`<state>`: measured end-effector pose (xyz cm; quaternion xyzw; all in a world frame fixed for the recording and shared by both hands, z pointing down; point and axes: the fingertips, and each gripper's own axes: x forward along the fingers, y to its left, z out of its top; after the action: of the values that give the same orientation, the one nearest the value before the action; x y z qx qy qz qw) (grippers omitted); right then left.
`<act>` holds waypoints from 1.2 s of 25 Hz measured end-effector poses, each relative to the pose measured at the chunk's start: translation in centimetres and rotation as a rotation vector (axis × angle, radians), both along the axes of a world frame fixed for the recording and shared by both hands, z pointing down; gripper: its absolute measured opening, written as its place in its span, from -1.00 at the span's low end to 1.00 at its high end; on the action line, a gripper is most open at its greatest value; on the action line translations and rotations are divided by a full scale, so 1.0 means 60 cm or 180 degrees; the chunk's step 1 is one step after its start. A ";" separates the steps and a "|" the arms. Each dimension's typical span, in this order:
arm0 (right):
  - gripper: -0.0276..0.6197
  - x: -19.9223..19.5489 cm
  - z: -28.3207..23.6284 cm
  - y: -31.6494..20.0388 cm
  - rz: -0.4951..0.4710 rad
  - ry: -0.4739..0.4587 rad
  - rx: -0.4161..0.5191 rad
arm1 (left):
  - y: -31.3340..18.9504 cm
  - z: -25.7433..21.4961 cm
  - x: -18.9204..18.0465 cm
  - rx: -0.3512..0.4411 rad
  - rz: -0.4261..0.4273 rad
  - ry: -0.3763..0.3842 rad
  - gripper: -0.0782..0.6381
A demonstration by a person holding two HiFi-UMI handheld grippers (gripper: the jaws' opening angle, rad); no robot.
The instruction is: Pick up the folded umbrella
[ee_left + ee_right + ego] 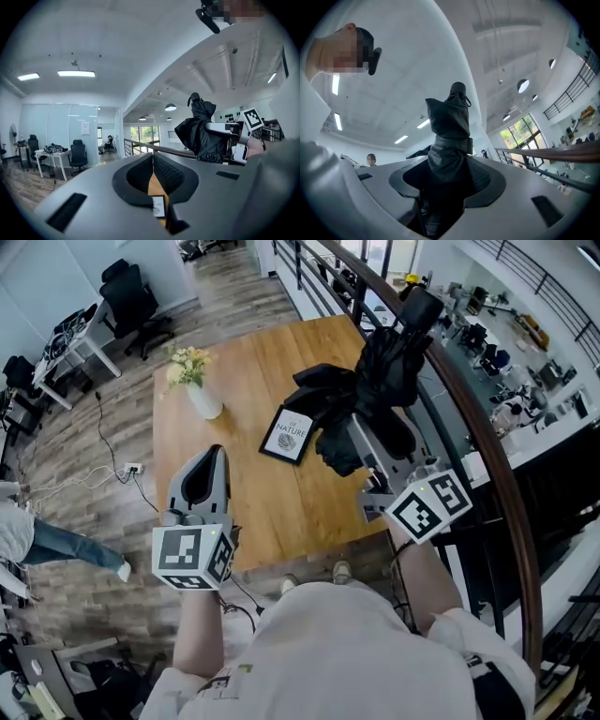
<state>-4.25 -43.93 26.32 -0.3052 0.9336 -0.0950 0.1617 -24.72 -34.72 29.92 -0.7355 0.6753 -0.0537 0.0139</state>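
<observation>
My right gripper (364,439) is shut on the black folded umbrella (389,362) and holds it well above the wooden table (244,352). In the right gripper view the strapped umbrella (449,119) stands up from between the jaws of the right gripper (447,166), and its lower part fills the gap. My left gripper (216,452) hangs over the table's near left edge with its tips together and nothing in it. In the left gripper view the pads of the left gripper (153,157) meet, and the umbrella (201,133) shows off to the right.
A white vase of flowers (199,382) and a framed card (289,435) stand on the table. A dark curved railing (473,404) runs along the right side. Office chairs (131,296) and desks are at the far left, and a person's leg (56,545) shows on the floor at left.
</observation>
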 end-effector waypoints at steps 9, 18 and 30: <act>-0.15 0.006 -0.106 0.061 0.0382 0.0411 0.0794 | 0.061 -0.136 -0.026 0.0622 -0.0180 -0.0405 -0.73; -0.15 0.004 -0.109 0.120 0.0599 0.0747 0.1130 | 0.099 -0.146 0.001 0.0730 -0.0184 -0.0696 -0.73; -0.15 0.014 -0.043 0.131 0.0517 0.1050 0.0912 | 0.104 -0.071 0.020 0.0424 -0.0159 -0.0437 -0.73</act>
<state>-3.44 -36.10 23.73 -0.3646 0.9238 0.1030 0.0557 -23.51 -28.50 25.64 -0.7104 0.6930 -0.0592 0.1076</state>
